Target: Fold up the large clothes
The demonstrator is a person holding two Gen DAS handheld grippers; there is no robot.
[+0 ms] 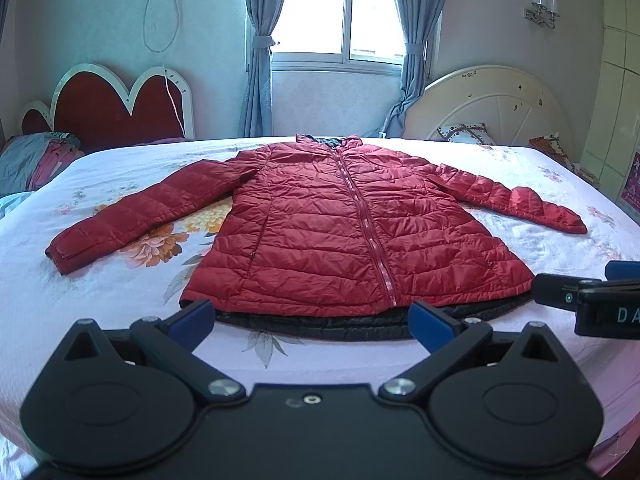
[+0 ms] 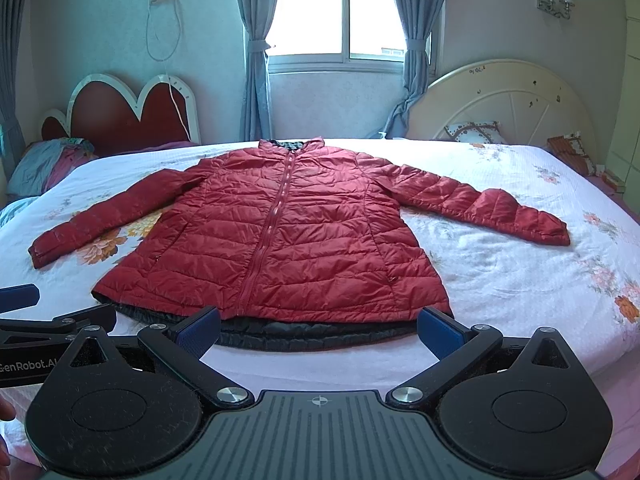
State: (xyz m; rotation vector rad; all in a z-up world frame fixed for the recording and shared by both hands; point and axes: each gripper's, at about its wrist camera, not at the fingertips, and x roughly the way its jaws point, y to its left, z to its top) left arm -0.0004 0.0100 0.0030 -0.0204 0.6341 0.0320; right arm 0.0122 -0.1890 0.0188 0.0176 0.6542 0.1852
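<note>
- Red quilted jacket (image 1: 352,232) spread flat on the bed (image 1: 520,248), front up, zipped, collar toward the window, hem toward both cameras.
- Sleeves stretched out to either side, each cuff lying on the sheet well apart from the body of the jacket.
- Black lining strip (image 1: 320,326) showing under the hem along the near edge.
- Left gripper (image 1: 310,320) hovering just short of the hem, jaws spread wide, gripping nothing; blue pads (image 1: 192,316) level with the near edge of the lining, the jacket's lower middle framed between them.
- Right gripper (image 2: 320,328) likewise just short of the hem, jaws spread wide and empty; one blue pad near the hem's middle, the other by its right corner.
- Right gripper (image 1: 592,300) also seen from the left wrist view, beside the jacket's right hem corner; contact with the cloth impossible to tell.
- Left gripper (image 2: 40,320) seen at the left edge of the right wrist view, near the left hem corner.
- White floral sheet (image 2: 520,280) covering the bed, slightly rumpled.
- Beyond: red heart-shaped headboard (image 1: 108,108), cream rounded headboard (image 1: 492,104), bright window (image 1: 344,12) with blue-grey curtains (image 1: 260,52) tied back, twin wall lamp (image 1: 544,8).
</note>
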